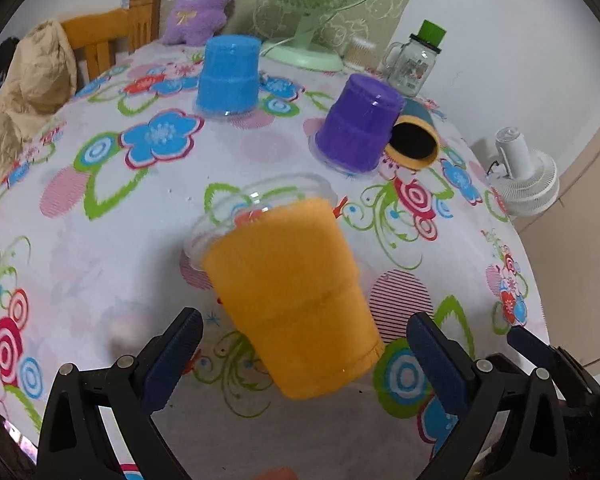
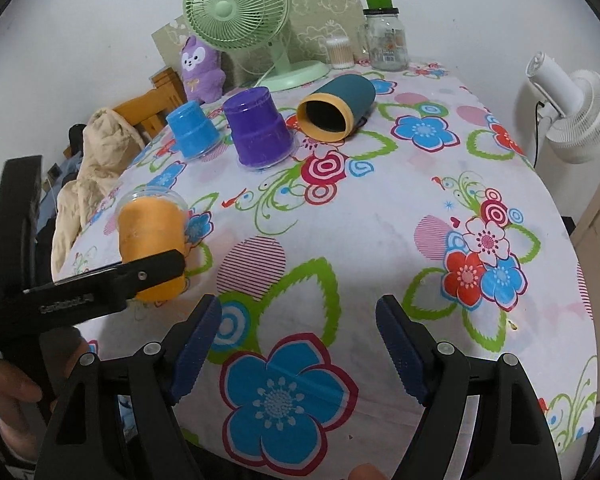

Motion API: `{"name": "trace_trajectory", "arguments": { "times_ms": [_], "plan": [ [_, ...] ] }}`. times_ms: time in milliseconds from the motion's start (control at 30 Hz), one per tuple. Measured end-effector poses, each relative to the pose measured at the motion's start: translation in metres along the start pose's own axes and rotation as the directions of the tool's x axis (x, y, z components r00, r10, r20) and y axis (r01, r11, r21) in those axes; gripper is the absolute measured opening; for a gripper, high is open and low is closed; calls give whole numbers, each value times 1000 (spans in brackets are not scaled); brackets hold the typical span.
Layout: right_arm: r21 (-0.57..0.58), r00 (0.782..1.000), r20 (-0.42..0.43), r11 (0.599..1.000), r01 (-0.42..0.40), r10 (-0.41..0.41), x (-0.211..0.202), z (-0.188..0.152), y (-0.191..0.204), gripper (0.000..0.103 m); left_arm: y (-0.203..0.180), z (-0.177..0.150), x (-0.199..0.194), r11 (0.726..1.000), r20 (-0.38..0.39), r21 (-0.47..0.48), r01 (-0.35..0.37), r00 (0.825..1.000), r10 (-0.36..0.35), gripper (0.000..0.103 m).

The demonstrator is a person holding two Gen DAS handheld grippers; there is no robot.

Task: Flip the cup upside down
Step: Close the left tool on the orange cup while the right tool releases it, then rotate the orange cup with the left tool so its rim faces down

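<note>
An orange cup [image 1: 296, 300] with a clear rim stands upright on the flowered tablecloth [image 1: 100, 248], right in front of my left gripper [image 1: 304, 340]. The left gripper is open, its blue pads either side of the cup's lower part and not touching it. In the right wrist view the orange cup [image 2: 150, 236] is at the left with the left gripper's finger across it. My right gripper [image 2: 300, 332] is open and empty above the table's near edge. A blue cup [image 1: 228, 74] and a purple cup [image 1: 358, 124] stand upside down further back.
A teal tube with a yellow rim [image 2: 336, 106] lies on its side beside the purple cup. A green fan [image 2: 236, 8], a plush toy [image 2: 202, 66], a glass jar [image 2: 386, 32] and a cotton-swab box [image 2: 340, 52] stand at the back. A white fan [image 2: 572, 108] is off the right edge.
</note>
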State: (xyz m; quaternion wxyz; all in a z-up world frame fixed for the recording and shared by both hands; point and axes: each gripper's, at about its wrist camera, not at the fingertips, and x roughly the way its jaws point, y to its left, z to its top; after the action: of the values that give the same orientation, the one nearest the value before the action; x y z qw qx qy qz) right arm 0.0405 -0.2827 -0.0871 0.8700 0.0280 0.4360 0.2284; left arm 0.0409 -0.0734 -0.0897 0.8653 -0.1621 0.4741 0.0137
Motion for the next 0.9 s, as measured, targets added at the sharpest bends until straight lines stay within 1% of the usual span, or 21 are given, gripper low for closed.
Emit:
{"name": "trace_trajectory", "arguments": {
  "times_ms": [100, 133, 200, 233, 300, 333, 367, 500, 733, 900],
  "plan": [
    [-5, 1000, 3, 1000, -5, 5, 0, -1, 0, 82, 3, -1, 5, 1000, -14, -11, -5, 1000, 4, 94],
    [-3, 1000, 3, 1000, -7, 7, 0, 0, -1, 82, 3, -1, 4, 1000, -6, -9, -4, 1000, 4, 93],
    [1, 1000, 2, 1000, -7, 7, 1, 0, -2, 82, 4, 0, 2, 1000, 1, -7, -9, 1000, 9, 82],
    [5, 1000, 0, 1000, -7, 7, 2, 0, -3, 82, 5, 0, 2, 1000, 0, -4, -6, 1000, 6, 78],
    [9, 1000, 0, 1000, -9, 9, 2, 0, -4, 82, 5, 0, 1, 1000, -1, 7, -3, 1000, 3, 68],
    [11, 1000, 0, 1000, -12, 12, 3, 0, -4, 82, 5, 0, 1, 1000, -3, 13, -4, 1000, 4, 65],
    [14, 1000, 1, 1000, -15, 15, 3, 0, -4, 82, 4, 0, 0, 1000, -7, 24, -6, 1000, 6, 58],
    [19, 1000, -1, 999, -26, 26, 5, -1, -3, 82, 3, 0, -6, 999, -3, 50, -4, 1000, 5, 56],
    [21, 1000, -7, 999, -29, 29, 7, -2, -2, 82, 5, 8, -26, 997, 19, 73, -24, 1000, 23, 56],
    [18, 999, -6, 999, -38, 38, 9, -2, 1, 82, 6, 14, -43, 994, -1, 98, -51, 999, 52, 56]
  ]
}}
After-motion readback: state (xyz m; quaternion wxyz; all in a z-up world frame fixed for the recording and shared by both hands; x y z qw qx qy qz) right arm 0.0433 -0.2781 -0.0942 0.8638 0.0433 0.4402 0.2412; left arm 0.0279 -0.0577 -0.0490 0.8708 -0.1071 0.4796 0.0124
